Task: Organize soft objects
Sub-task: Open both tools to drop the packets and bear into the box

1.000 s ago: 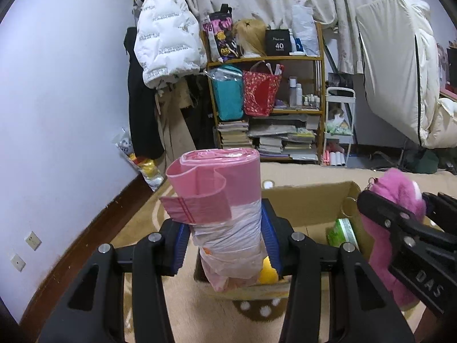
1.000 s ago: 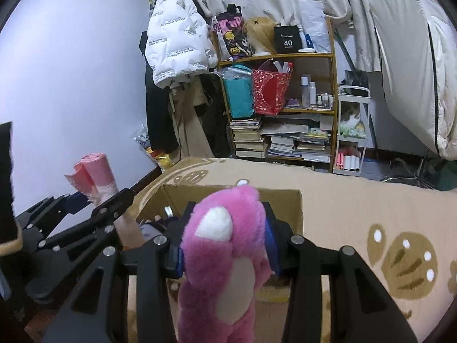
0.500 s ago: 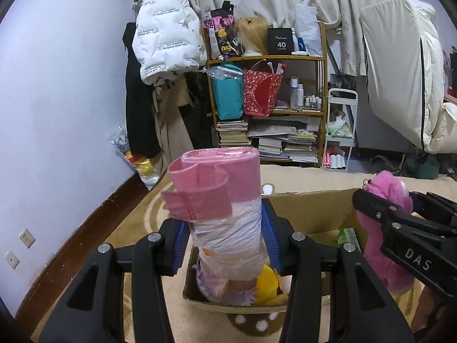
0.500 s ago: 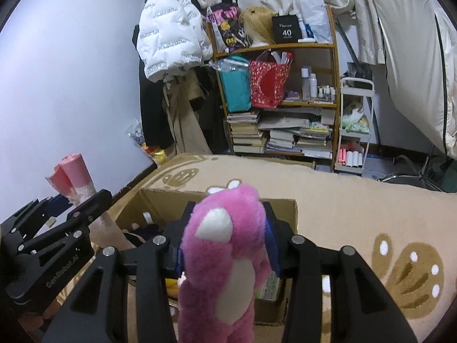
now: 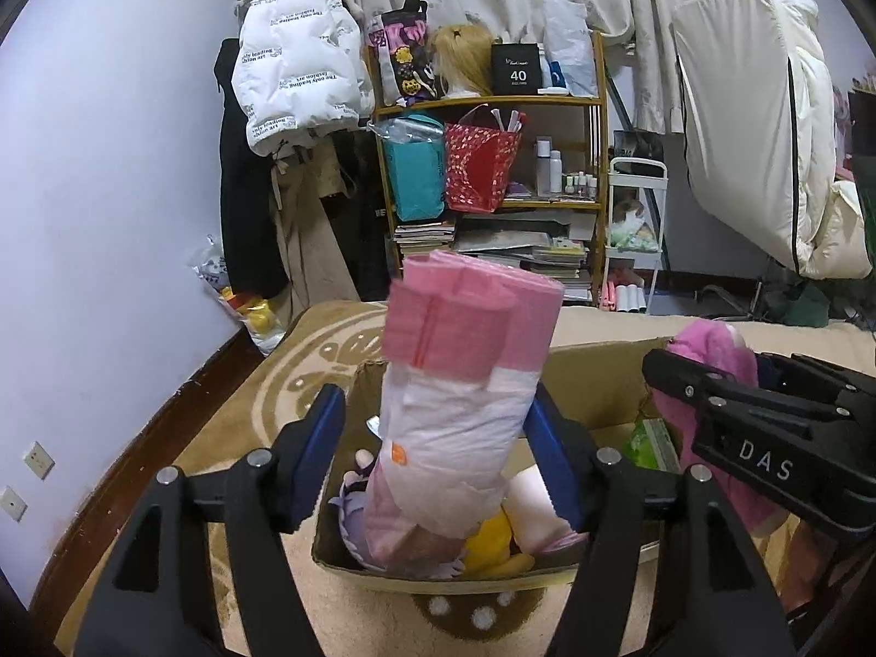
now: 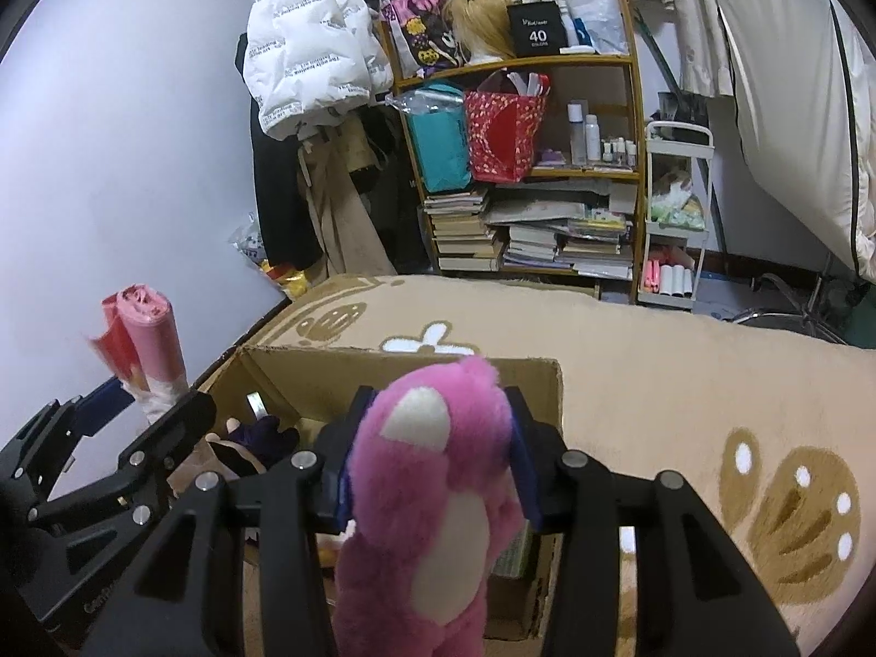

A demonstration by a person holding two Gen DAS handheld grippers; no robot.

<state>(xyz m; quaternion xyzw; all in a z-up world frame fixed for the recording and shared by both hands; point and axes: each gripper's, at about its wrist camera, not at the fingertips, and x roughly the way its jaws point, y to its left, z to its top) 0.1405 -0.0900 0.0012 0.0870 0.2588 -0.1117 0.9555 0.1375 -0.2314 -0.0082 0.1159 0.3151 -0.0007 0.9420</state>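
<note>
My left gripper [image 5: 438,449] is shut on a pink and white roll of plastic bags [image 5: 465,378] and holds it upright over the left part of an open cardboard box [image 5: 597,378]. My right gripper [image 6: 430,465] is shut on a pink plush bear [image 6: 432,498] and holds it above the near right part of the same box [image 6: 394,367]. The box holds soft toys, among them a yellow one [image 5: 495,542] and a dark purple one [image 6: 263,438]. In the right wrist view the roll [image 6: 145,345] and left gripper show at far left.
The box stands on a beige patterned carpet [image 6: 684,383]. A wooden shelf [image 5: 493,191] with bags and stacked books stands at the back. A white puffer jacket [image 5: 295,65] hangs at back left. A white trolley [image 5: 635,235] stands right of the shelf.
Both grippers have risen and drawn back a little with their loads. The box now shows more of its inside, and the roll has tilted slightly to the right.
</note>
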